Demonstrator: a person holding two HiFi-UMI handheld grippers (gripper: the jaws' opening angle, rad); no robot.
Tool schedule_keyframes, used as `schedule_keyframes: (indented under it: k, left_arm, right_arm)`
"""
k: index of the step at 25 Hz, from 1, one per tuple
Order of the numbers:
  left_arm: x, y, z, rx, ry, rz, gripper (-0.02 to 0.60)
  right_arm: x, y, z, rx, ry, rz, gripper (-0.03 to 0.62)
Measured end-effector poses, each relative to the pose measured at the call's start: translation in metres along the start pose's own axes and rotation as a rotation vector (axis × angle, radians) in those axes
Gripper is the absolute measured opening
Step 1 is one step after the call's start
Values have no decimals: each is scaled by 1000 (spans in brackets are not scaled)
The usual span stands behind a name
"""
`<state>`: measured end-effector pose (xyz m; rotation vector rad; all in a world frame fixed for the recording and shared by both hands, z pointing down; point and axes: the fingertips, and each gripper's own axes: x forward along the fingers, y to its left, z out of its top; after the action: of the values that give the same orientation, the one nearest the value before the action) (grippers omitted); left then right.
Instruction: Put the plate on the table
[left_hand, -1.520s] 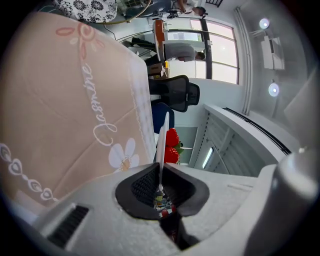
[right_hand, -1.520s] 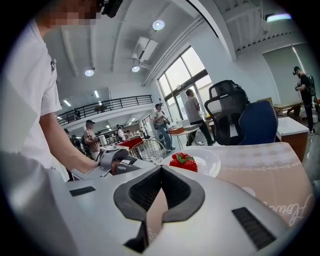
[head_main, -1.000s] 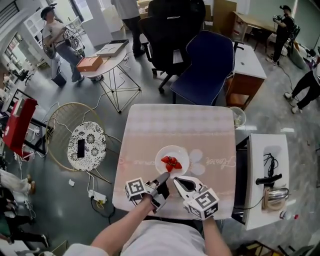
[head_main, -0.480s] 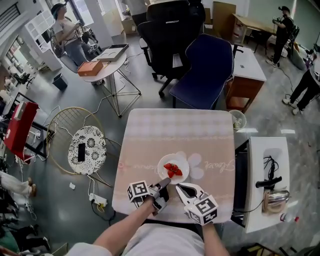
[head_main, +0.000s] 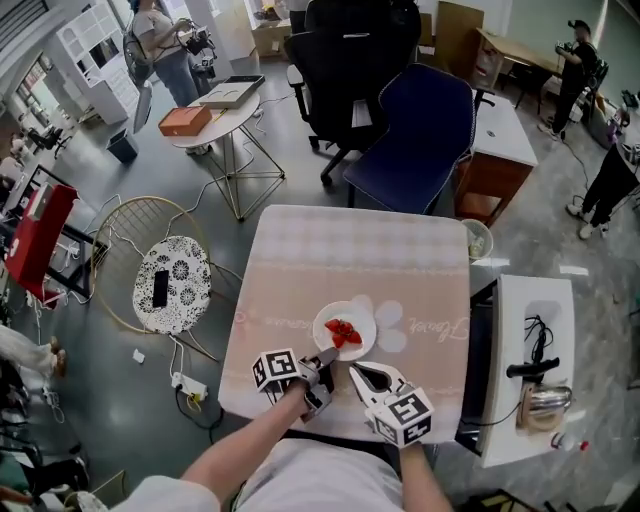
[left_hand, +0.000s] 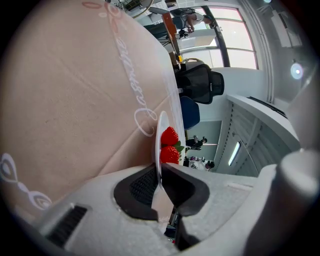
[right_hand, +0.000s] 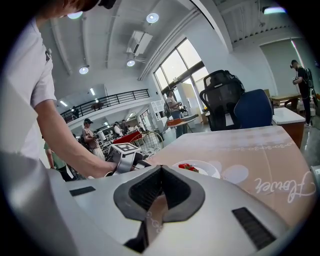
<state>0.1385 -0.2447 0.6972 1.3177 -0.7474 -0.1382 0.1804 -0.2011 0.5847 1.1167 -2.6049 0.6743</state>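
Near the front edge of the pink tabletop (head_main: 360, 250), we have our left claw (head_main: 328, 357) clamped on the near rim of the white plate (head_main: 362, 318), with red strawberries (head_main: 342, 331) sitting in the middle of it. The left gripper view shows that rim running straight into the claw, pinched tight. The plate is right down at the cloth, but we cannot tell whether its base touches. Our right claw (head_main: 356, 371) hovers just beside the left one, jaws closed together on nothing, tips pointing toward the plate.
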Motion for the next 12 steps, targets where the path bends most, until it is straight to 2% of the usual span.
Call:
schedule_keyframes:
  k: [8, 12]
  left_arm:
    - [-1, 5, 1, 53, 19, 99, 26]
    - [-4, 6, 6, 122, 18, 185, 43]
  right_arm:
    - [4, 3, -1, 11, 5, 23, 3]
    - [5, 3, -2, 16, 11, 27, 3]
